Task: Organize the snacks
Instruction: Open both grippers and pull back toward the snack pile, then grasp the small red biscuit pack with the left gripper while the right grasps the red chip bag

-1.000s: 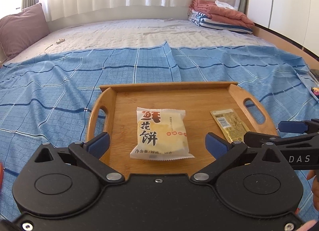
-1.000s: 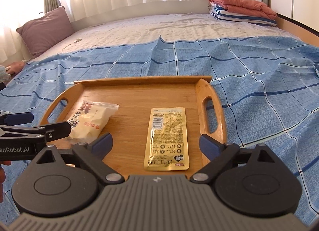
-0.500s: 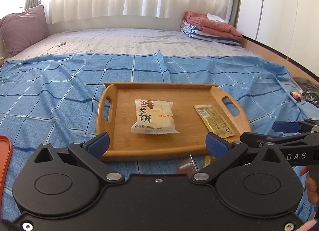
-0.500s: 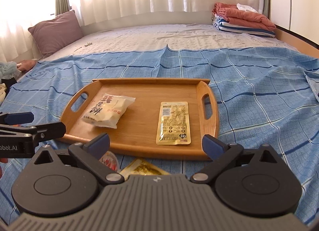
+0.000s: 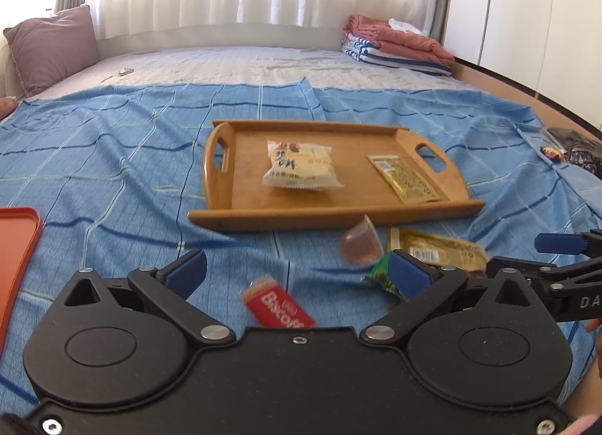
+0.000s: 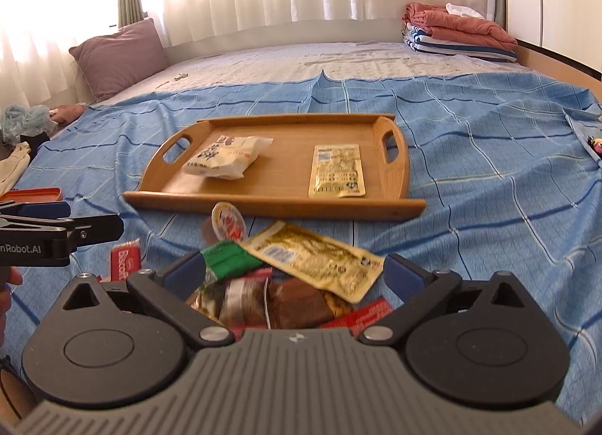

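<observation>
Both grippers' blue-padded fingers (image 5: 186,272) spread wide, gripping nothing: left gripper (image 5: 297,271) over red Biscoff packet (image 5: 280,308), right gripper (image 6: 293,269) over loose snack pile (image 6: 286,284) before wooden handled tray (image 6: 263,205).

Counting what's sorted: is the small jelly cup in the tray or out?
Out. The jelly cup lies tipped on the blue sheet, just outside the wooden tray's near rim.

The left gripper (image 5: 297,273) fills the bottom of its own view, jaws spread wide with nothing between the blue pads, tilted downward. The right gripper (image 6: 293,269) sits the same way at the bottom of its view, jaws fully apart and pressing on nothing. Each shows in the other's frame at mid-height, by the side edge. A bit of hand (image 6: 7,284) shows at the left edge.
</observation>
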The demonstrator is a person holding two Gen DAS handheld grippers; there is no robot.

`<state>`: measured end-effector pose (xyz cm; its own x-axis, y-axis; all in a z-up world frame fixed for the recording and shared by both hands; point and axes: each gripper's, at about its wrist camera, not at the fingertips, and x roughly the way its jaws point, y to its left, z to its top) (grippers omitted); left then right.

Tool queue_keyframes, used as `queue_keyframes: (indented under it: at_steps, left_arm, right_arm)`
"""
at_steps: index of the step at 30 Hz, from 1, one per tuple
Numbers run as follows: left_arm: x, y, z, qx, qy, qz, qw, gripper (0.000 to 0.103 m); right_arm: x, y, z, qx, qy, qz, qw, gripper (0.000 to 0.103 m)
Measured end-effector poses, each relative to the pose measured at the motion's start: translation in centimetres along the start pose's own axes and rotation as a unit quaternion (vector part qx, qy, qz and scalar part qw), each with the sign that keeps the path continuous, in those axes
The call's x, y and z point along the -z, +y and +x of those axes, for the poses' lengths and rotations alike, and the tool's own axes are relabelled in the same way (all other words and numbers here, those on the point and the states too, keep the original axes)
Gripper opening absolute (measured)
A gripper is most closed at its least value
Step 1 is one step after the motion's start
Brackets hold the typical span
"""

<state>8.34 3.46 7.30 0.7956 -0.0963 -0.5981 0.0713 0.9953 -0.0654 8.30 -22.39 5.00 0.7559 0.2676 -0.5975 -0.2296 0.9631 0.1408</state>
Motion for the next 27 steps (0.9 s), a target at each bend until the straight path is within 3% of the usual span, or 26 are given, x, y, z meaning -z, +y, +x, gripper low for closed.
queue_keyframes:
  at_steps: [13, 27]
  left_arm:
    - [5.0, 0.4, 0.3, -0.006, 0.012, 0.009, 0.9999, 0.103]
    - [7.1, -0.7, 1.4, -0.017, 0.002, 0.071, 0.9973, 0.103]
  right_arm:
    - [3.6, 1.6, -1.6, -0.034, 0.0, -0.027, 0.999, 0.103]
    - [5.6, 3.2, 0.9, -0.038, 0.022, -0.045, 0.998, 0.103]
